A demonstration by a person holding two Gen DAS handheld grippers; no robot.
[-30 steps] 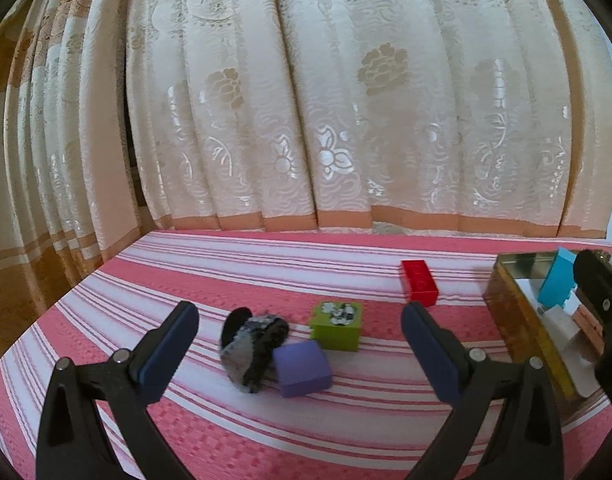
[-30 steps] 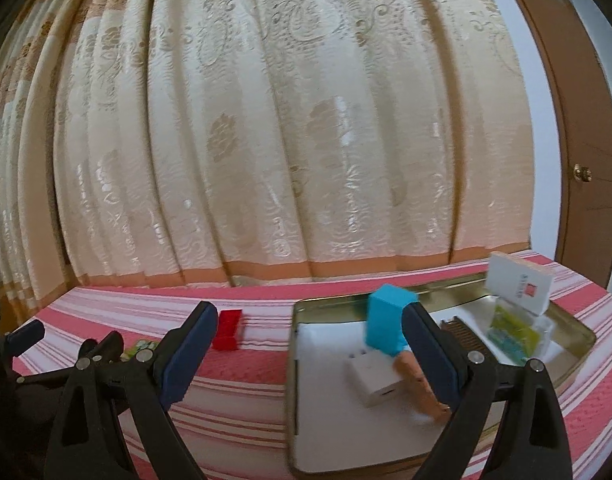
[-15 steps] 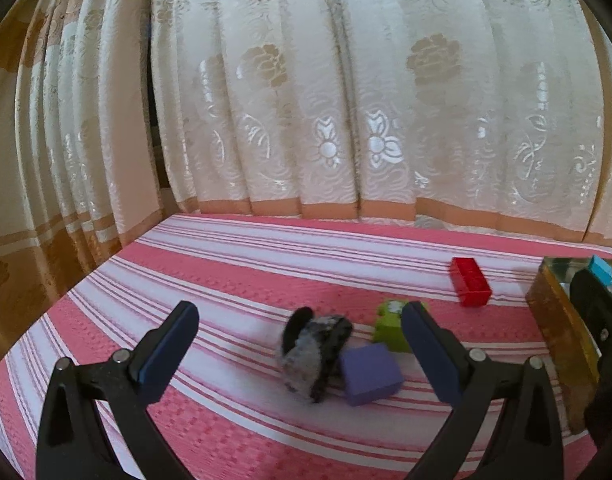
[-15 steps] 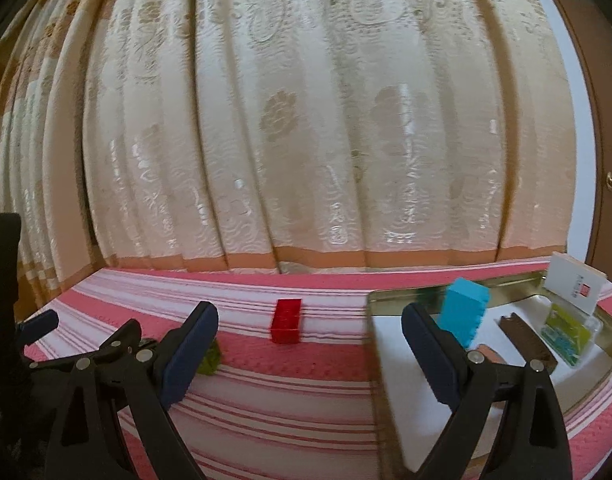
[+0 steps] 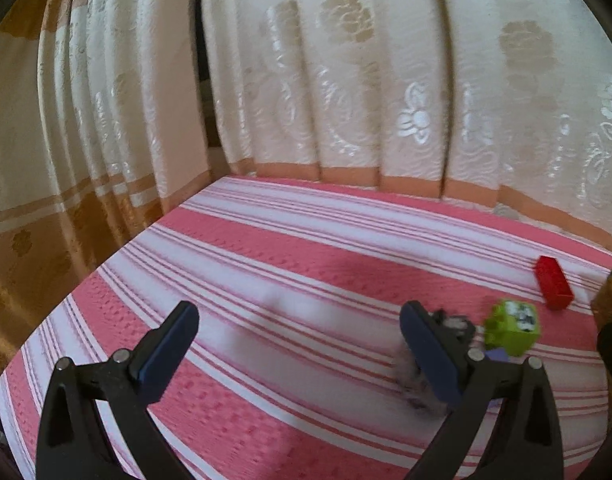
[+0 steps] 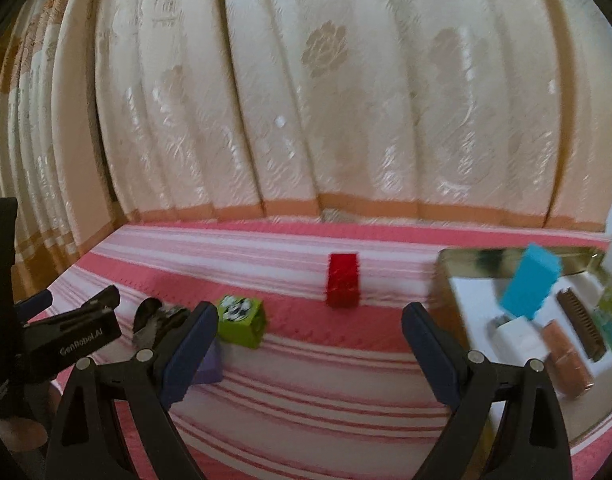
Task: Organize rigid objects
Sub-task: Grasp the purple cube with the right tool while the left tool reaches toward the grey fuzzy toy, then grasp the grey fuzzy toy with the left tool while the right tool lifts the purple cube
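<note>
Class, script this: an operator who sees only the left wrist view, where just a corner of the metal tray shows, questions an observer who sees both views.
Operator: What is in the tray at my right edge?
Observer: A blue block stands tilted inside the tray.
Operator: Is the right gripper carrying anything?
Observer: No, the right gripper is open, with nothing between its fingers.

Cloth (image 5: pixel 290 280) left bare; green cube (image 6: pixel 241 321), red block (image 6: pixel 343 284) centre.
</note>
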